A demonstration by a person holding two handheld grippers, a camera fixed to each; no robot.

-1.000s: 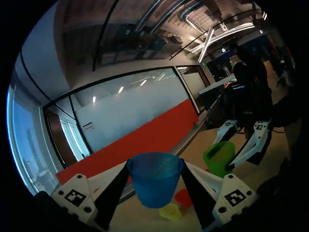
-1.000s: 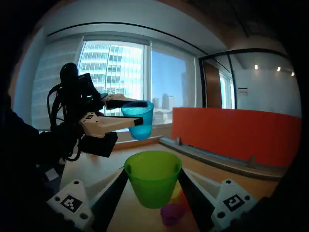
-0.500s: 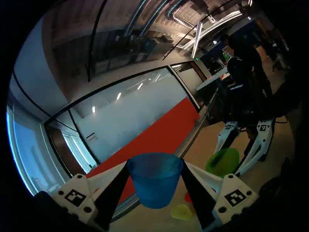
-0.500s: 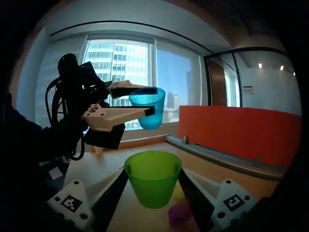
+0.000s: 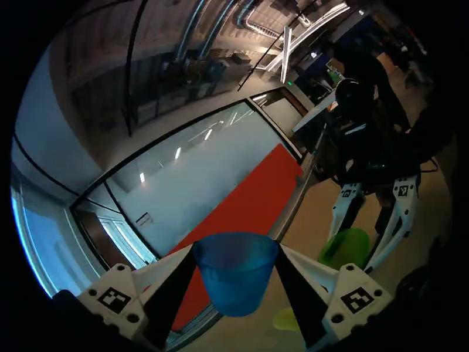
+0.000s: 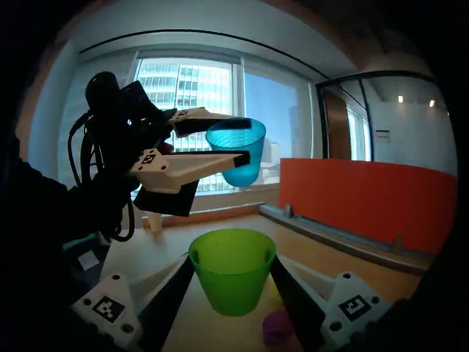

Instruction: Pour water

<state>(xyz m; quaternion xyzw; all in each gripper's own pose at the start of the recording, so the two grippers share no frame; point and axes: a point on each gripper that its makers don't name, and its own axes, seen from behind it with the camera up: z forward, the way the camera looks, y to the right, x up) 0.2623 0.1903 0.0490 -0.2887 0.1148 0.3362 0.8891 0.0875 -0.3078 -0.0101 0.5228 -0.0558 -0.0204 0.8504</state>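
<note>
Fingers pinch plastic cups: left gripper (image 5: 234, 252) a blue cup (image 5: 235, 284), right gripper (image 6: 233, 258) a green cup (image 6: 233, 284). Wooden table (image 6: 328, 255) meets orange wall panel (image 6: 375, 199).

What looks like a small purple cup (image 6: 277, 327) sits partly hidden behind the right gripper (image 6: 233, 261), its shape blurred.

Green cup (image 6: 233, 288): lower centre, clamped in right gripper (image 6: 233, 261). Blue cup (image 6: 237, 136): gripped by left gripper (image 6: 248, 141) (upper left, above green). Purple cup (image 6: 277, 327): bottom edge, on table (image 6: 346, 261).
</note>
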